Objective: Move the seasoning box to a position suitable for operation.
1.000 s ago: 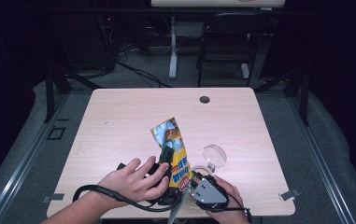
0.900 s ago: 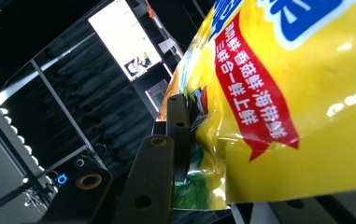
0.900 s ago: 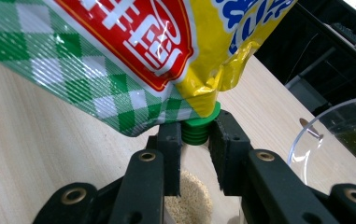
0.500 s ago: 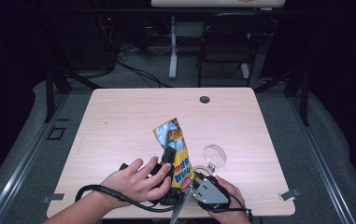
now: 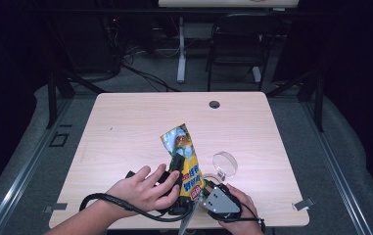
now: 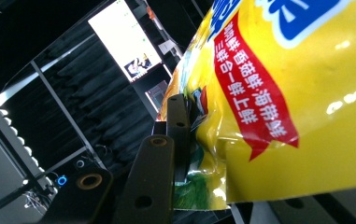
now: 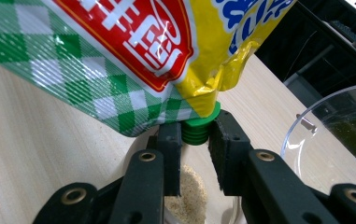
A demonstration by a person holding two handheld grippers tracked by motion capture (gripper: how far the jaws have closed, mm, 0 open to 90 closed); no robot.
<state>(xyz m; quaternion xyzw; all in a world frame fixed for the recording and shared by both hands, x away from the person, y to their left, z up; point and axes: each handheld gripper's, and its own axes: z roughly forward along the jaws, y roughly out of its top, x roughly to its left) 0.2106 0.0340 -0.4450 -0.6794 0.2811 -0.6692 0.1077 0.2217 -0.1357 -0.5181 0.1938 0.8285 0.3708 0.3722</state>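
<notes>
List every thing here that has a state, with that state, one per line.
Seasoning pouch: tilted, spout end down, held above the table.
Green spout cap: on, gripped between jaws.
Left tool: shut on the pouch body.
Right tool: shut on the cap.
Clear lid: off, lying on the table.

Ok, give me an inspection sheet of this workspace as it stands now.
Surface: light wooden table with a round grommet hole near the far edge.
Job's things: yellow pouch held over a clear bowl with pale powder in it; its green cap points down.
Clutter: clear round lid on the table, right of the pouch.
Grippers: left tool clamps the pouch's side; right tool has a jaw on either side of the cap, contact unclear.
Cables: black cable loops across the left wrist.
Surroundings: dark room, chair and desk legs behind the table, a lit screen.
</notes>
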